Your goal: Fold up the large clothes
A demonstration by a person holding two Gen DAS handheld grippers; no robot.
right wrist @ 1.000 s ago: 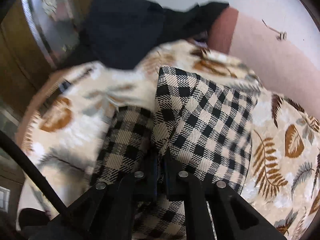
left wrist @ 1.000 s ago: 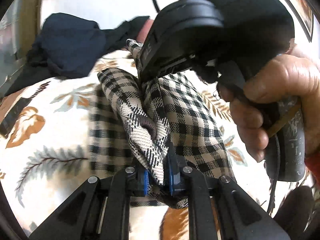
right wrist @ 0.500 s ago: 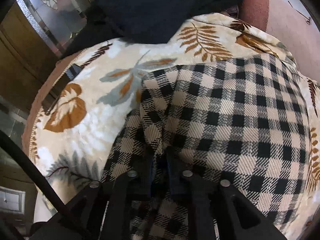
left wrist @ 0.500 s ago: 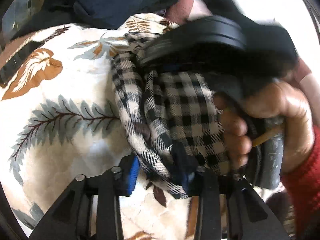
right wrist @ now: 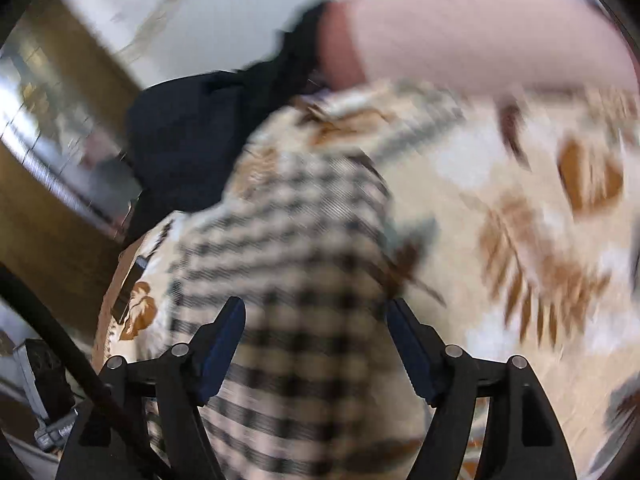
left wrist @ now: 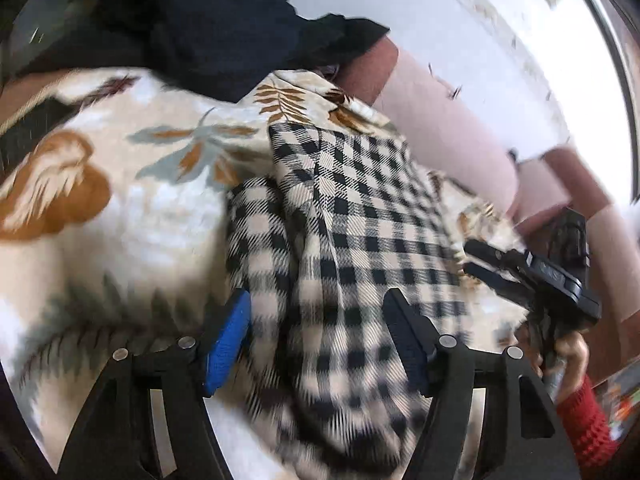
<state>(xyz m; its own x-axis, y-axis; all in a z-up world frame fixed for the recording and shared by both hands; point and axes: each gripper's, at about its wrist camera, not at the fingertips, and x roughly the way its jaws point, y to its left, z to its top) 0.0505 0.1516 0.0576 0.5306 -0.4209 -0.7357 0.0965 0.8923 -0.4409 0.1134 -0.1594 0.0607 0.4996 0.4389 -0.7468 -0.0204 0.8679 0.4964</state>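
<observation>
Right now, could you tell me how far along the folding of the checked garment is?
Done: the checked garment lies doubled over on the leaf-print cover. In hand: nothing; the left hand-held gripper and right hand-held gripper have just been opening, jaws wide and off the cloth. Left: the dark clothes behind look unfolded.

The left gripper (left wrist: pixel 318 338) is seen with jaws spread wide, having just been opening; the checked cloth (left wrist: pixel 352 240) lies between the pads, gripped by neither. The cloth is spread on a leaf-print cover (left wrist: pixel 120 208). A dark garment (left wrist: pixel 208 36) is heaped at 11 o'clock. At 4 o'clock the right gripper (left wrist: pixel 476 258) is held by a hand (left wrist: pixel 572 356) in a red sleeve (left wrist: pixel 588 420).
</observation>
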